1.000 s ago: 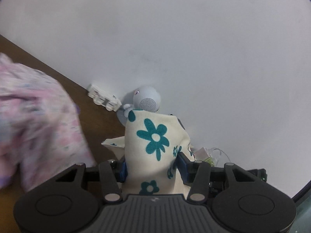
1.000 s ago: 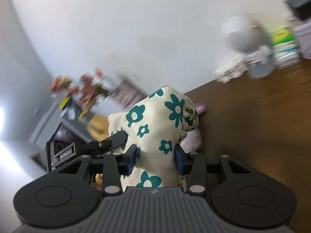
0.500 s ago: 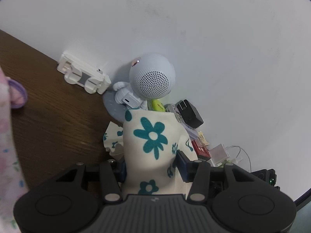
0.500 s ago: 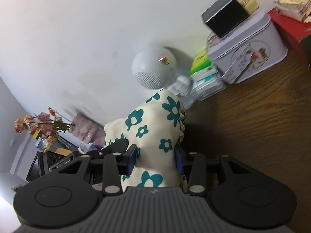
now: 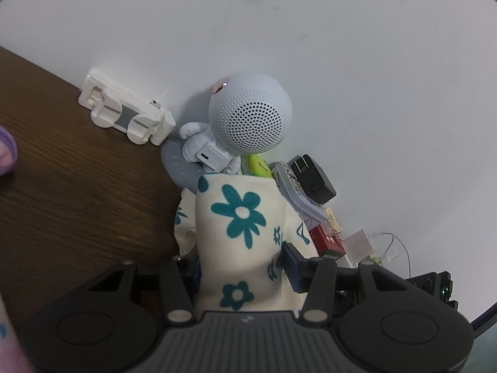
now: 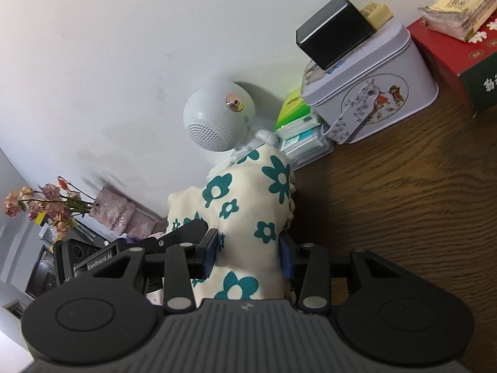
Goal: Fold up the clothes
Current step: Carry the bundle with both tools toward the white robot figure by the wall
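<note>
A cream garment with teal flowers (image 5: 240, 233) bulges up between the blue pads of my left gripper (image 5: 240, 269), which is shut on it. The same cream flowered garment (image 6: 251, 217) is pinched in my right gripper (image 6: 250, 256), also shut on it. Both grippers hold it above a dark wooden table (image 5: 71, 205), close to the white wall. The other gripper's black body (image 6: 93, 258) shows at the left of the right wrist view. The cloth below the jaws is hidden. A pink floral garment (image 5: 7, 155) peeks in at the left edge.
Against the wall stand a white astronaut-shaped speaker (image 5: 248, 124), a white phone stand (image 5: 124, 115), a black charger (image 5: 313, 178), a white tin box (image 6: 369, 93) with a black box (image 6: 337, 29) on it, a red box (image 6: 456, 52). Dried flowers (image 6: 40, 208) stand far left.
Both grippers have swung toward the wall with the flowered garment still held; the speaker and boxes now loom closer. The pink garment has slid out to the left edge.
</note>
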`<state>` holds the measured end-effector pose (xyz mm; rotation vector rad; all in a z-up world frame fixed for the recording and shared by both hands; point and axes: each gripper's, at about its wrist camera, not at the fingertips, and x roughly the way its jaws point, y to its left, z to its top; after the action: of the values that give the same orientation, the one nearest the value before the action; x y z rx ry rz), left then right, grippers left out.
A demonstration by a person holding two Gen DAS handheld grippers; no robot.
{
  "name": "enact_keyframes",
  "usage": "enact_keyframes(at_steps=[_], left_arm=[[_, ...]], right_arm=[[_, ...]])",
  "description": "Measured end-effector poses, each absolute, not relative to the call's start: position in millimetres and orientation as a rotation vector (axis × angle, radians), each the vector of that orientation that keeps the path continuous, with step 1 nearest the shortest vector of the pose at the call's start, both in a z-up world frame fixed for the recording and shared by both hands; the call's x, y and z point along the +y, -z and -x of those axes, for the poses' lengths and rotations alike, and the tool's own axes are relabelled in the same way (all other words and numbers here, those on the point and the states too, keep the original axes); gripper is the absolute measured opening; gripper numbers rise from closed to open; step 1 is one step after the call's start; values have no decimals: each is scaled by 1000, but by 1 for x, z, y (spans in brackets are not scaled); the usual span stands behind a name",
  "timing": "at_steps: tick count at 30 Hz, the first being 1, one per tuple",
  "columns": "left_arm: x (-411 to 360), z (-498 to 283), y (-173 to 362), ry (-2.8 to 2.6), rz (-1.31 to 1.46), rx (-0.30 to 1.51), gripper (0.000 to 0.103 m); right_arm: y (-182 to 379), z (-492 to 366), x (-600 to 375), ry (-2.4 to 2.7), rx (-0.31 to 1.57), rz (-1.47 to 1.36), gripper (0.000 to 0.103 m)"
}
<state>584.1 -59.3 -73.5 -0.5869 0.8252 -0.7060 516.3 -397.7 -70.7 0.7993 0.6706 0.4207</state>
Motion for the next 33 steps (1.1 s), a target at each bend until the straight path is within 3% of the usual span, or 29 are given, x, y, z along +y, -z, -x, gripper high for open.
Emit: enact_keyframes(at_steps=[2, 5, 6, 11, 13, 16, 17, 19, 20, 21, 33], left_arm=[[-62, -586, 76, 705, 576, 822, 49], [-63, -585, 77, 695, 569, 816, 59], [-61, -585, 77, 685, 575, 818, 67], [-54, -573, 58, 623, 539, 733, 81], [-51, -566, 47, 597, 514, 684, 83], [-46, -556, 32, 557, 476, 612, 83], [-45, -553, 27, 544, 463, 588, 82], [-46, -546, 18, 526, 421, 545, 74], [-52, -543, 15, 530, 373, 538, 58], [-58, -540, 13, 535, 331, 535, 50], [-96, -539, 38, 464, 84, 604, 44]], right_arm=[[71, -516, -398, -407, 668, -790, 40], [71, -515, -397, -402, 667, -779, 42], [70, -515, -397, -403, 666, -777, 45], [59, -508, -397, -388, 639, -739, 61], [50, -502, -402, -372, 597, -727, 71], [35, -490, -407, -355, 515, -702, 71], [29, -486, -407, -354, 484, -687, 70], [17, -482, -399, -369, 426, -628, 59], [13, -483, -392, -375, 422, -596, 42], [9, -485, -385, -382, 418, -565, 31], [21, -517, -327, -271, 578, -337, 20]])
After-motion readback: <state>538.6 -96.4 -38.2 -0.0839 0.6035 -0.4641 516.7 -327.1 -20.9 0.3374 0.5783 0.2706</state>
